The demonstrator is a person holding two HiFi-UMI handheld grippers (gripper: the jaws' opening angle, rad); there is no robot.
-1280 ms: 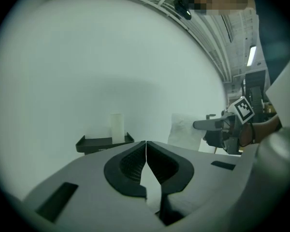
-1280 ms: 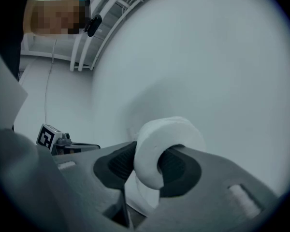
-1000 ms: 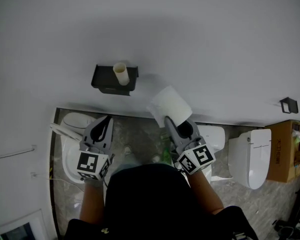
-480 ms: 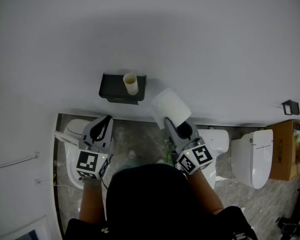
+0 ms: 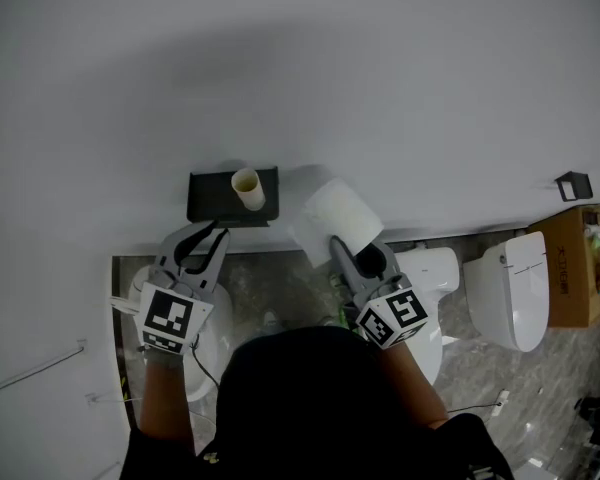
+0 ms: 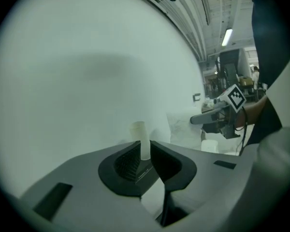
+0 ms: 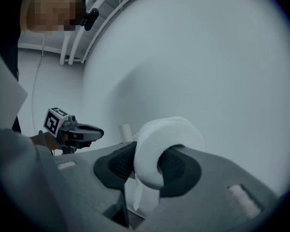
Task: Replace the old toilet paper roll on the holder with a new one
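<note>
My left gripper [image 5: 202, 236] has just been opening; its jaws stand slightly apart and empty. The old tube [image 5: 246, 188] sits on the holder [image 5: 210, 198] at one o'clock. I should open wider, grip it squarely and probably lift straight off. My right gripper [image 5: 351, 251] clamps the new roll [image 5: 335, 216] at the holder's three o'clock.

left tongs [image 5: 202, 236] just opening, empty; right tongs [image 5: 352, 248] clamp a paper roll [image 5: 335, 211].

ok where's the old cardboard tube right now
In the head view the tube stands on the black wall holder, left of centre, just left of the new white roll.
</note>
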